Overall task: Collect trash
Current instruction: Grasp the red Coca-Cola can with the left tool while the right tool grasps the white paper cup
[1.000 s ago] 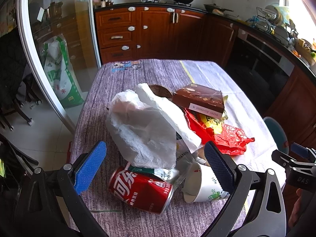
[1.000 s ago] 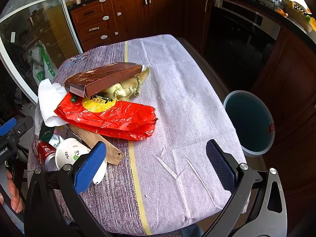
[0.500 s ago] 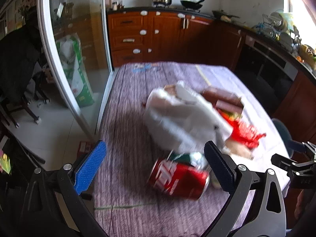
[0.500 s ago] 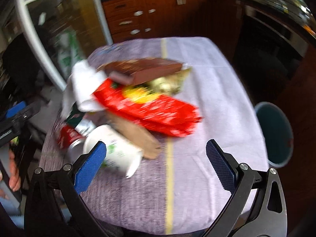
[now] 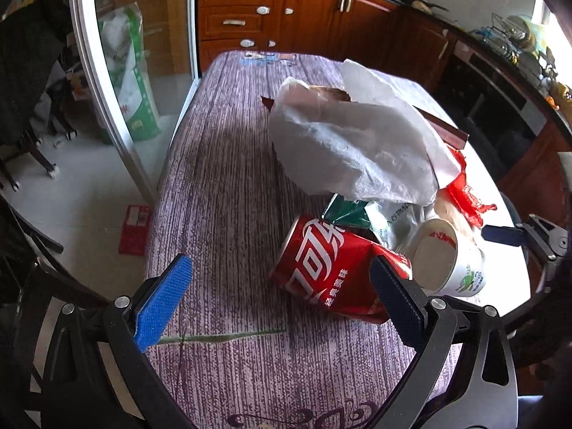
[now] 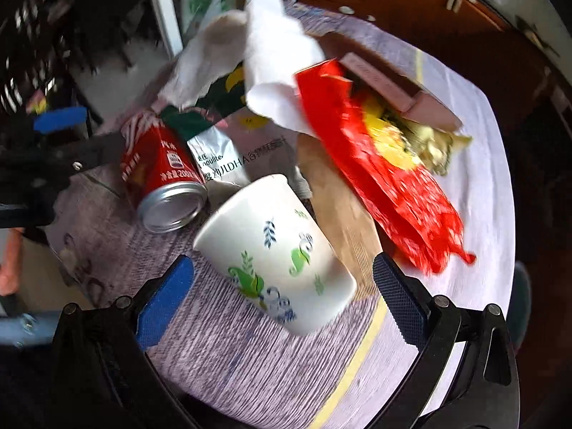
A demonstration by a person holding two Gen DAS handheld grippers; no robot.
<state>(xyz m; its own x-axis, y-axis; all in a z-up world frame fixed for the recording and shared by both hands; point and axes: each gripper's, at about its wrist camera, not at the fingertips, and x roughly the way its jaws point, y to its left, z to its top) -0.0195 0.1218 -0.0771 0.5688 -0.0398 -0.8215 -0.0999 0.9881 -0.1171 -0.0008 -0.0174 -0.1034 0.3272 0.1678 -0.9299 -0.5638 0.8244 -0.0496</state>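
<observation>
The right gripper, spread wide, straddles a tipped white paper cup with green leaf prints; it looks light and crushable, best pinched gently mid-wall.

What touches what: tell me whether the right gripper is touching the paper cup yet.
Apart. The right wrist view shows the right gripper open, with bare tablecloth visible between each blue pad and the paper cup lying on its side.
</observation>
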